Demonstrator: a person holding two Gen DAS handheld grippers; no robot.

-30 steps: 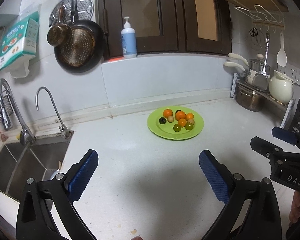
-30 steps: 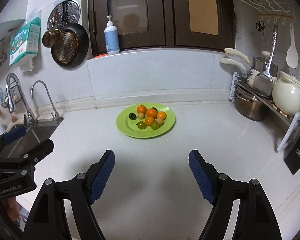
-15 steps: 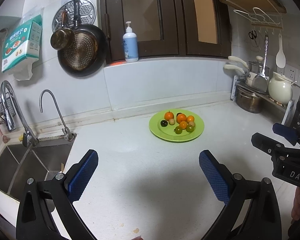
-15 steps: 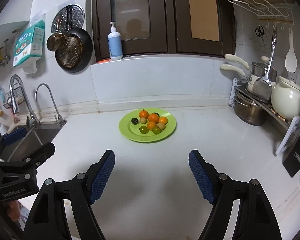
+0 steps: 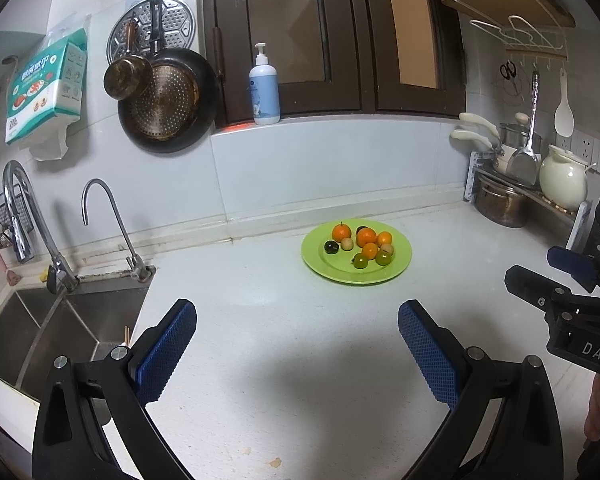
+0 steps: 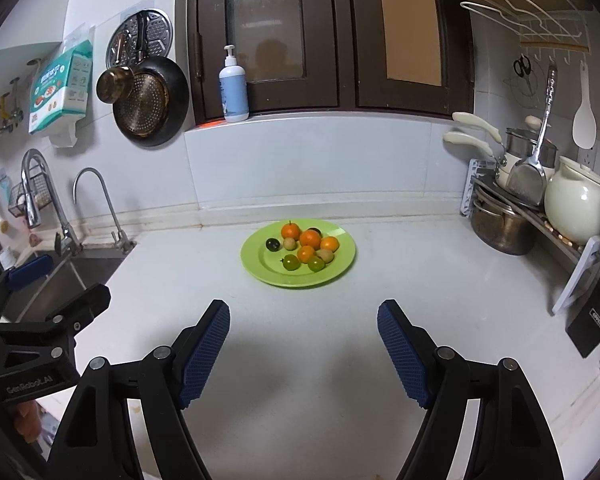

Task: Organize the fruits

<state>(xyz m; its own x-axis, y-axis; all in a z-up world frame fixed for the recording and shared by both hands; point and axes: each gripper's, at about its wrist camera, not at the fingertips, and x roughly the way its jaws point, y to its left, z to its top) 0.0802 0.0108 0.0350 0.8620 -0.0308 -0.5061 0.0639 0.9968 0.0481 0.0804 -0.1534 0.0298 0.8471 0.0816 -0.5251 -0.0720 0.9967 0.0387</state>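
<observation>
Nearest to me, my left gripper [image 5: 297,322] has its blue-padded fingers [image 5: 168,350] spread wide with nothing between them, over bare white desk [image 5: 280,380]. My right gripper [image 6: 303,322] is likewise wide and empty; its fingers [image 6: 204,354] also frame bare desk.

Each gripper shows in the other's view, both well short of the plate.

Farther out, one green plate [image 6: 342,262] sits on the desk, near the back wall. On it I count nine fruits in a loose cluster:
- four oranges [image 6: 310,239]
- two green tomatoes [image 6: 291,263] at the near edge of the cluster
- two small tan fruits [image 6: 289,244]
- one dark round fruit [image 6: 272,244] on the left; a second dark one may sit behind the oranges, but I cannot tell.

Left of the plate, one sink [image 5: 40,332] with two taps.

Beyond, one pump bottle [image 6: 233,88] stands on the window ledge.
</observation>
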